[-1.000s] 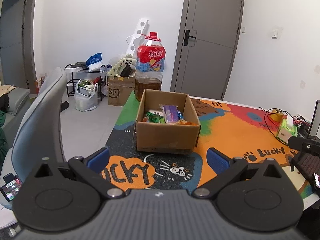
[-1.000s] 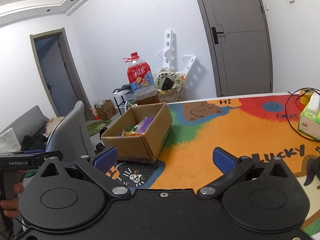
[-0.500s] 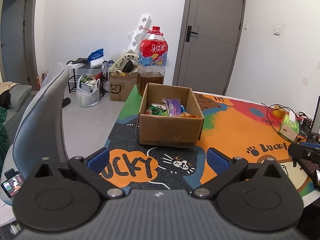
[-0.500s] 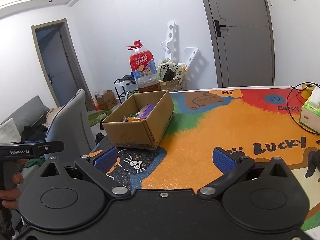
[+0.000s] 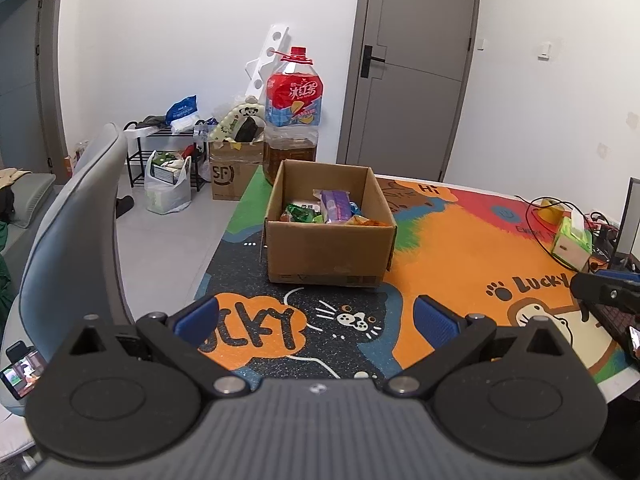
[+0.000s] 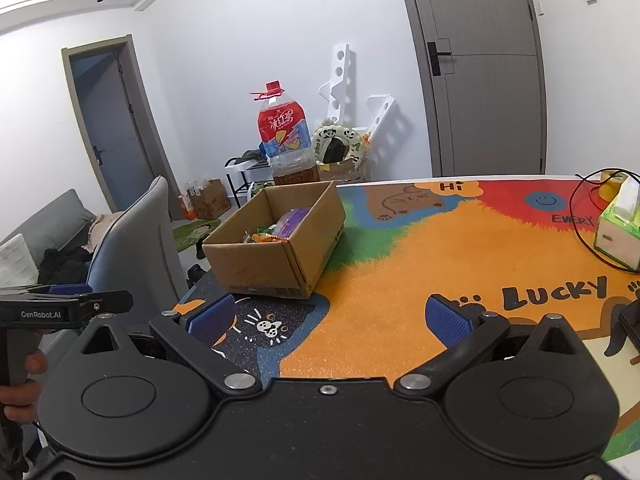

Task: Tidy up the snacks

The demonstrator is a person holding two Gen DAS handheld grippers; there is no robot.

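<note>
Straight ahead of the left gripper point(image 5: 316, 316), on the black near-left part of the colourful table mat point(image 5: 460, 248), an open cardboard box point(image 5: 330, 254) is set, and the snack packets point(image 5: 328, 210) are piled inside it: a purple packet point(image 5: 335, 206) standing tallest, green wrappers to its left, an orange one at the near right. In the left wrist view the box is seen square-on, one flat wall facing the fingers. From the right gripper point(image 6: 332, 318) the same box point(image 6: 276, 248) is seen ahead and to the left, corner-on, so the left gripper is judged the better lined up for a reach over the near wall. Both grippers are held spread wide with nothing between the blue pads point(image 5: 198, 316), well short of the box. A large iced-tea bottle point(image 5: 294, 120) stands just beyond the far wall. A tissue box point(image 5: 572, 240) and cables lie far to the right.
</note>
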